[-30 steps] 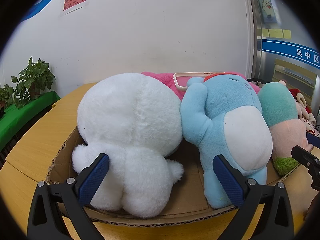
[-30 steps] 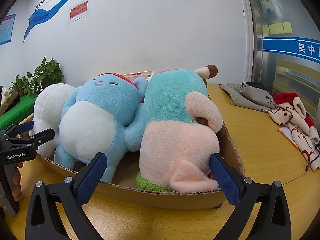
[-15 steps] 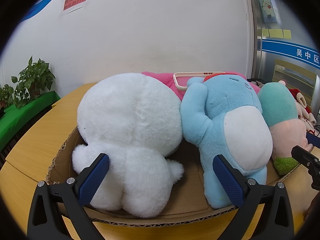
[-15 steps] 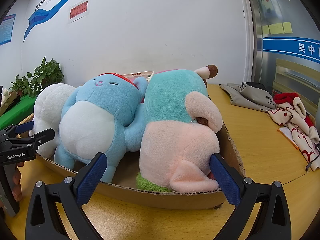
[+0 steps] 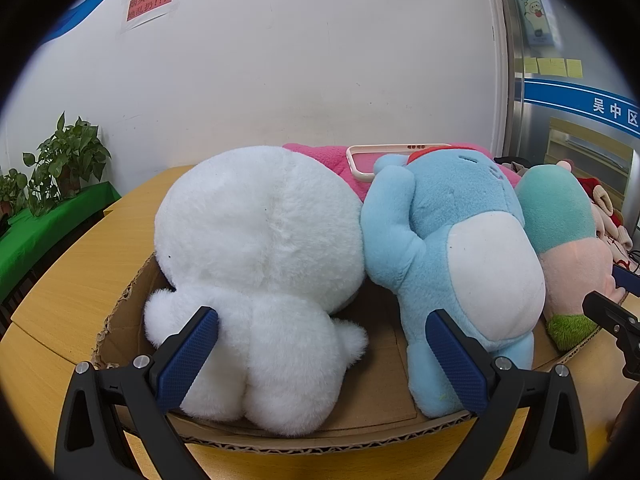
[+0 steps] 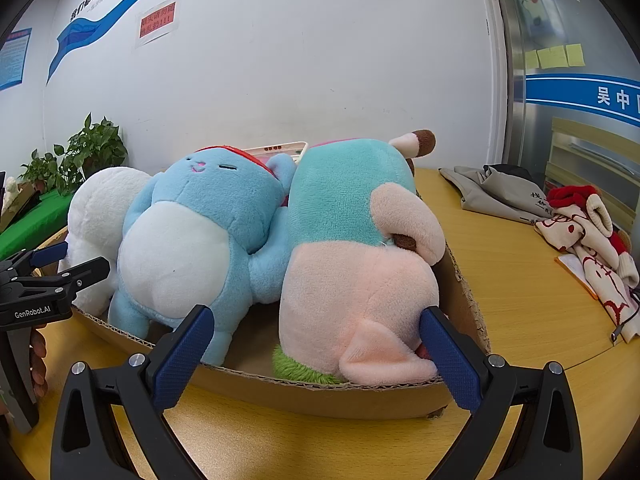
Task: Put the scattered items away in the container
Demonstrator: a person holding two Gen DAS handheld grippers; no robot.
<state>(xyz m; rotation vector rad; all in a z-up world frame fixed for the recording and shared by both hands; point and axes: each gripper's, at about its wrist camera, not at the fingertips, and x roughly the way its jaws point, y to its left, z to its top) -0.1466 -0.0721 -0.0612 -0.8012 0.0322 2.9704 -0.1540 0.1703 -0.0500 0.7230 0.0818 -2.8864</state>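
A shallow cardboard box [image 5: 320,436] [image 6: 320,392] on a wooden table holds a white plush [image 5: 260,240] [image 6: 96,208], a blue plush [image 5: 452,248] [image 6: 200,224] and a teal-and-pink plush [image 5: 560,216] [image 6: 356,248]. A pink plush [image 5: 320,156] and a pink-rimmed tray [image 5: 384,152] lie behind them. My left gripper [image 5: 322,344] is open and empty at the box's front edge, before the white plush. My right gripper [image 6: 316,344] is open and empty at the front edge, before the teal-and-pink plush. The left gripper also shows in the right wrist view [image 6: 48,264].
A grey garment [image 6: 496,192] and a red-and-white knit item [image 6: 592,240] lie on the table to the right. Potted plants [image 5: 64,164] stand on a green-covered surface at the left. A white wall is behind the table.
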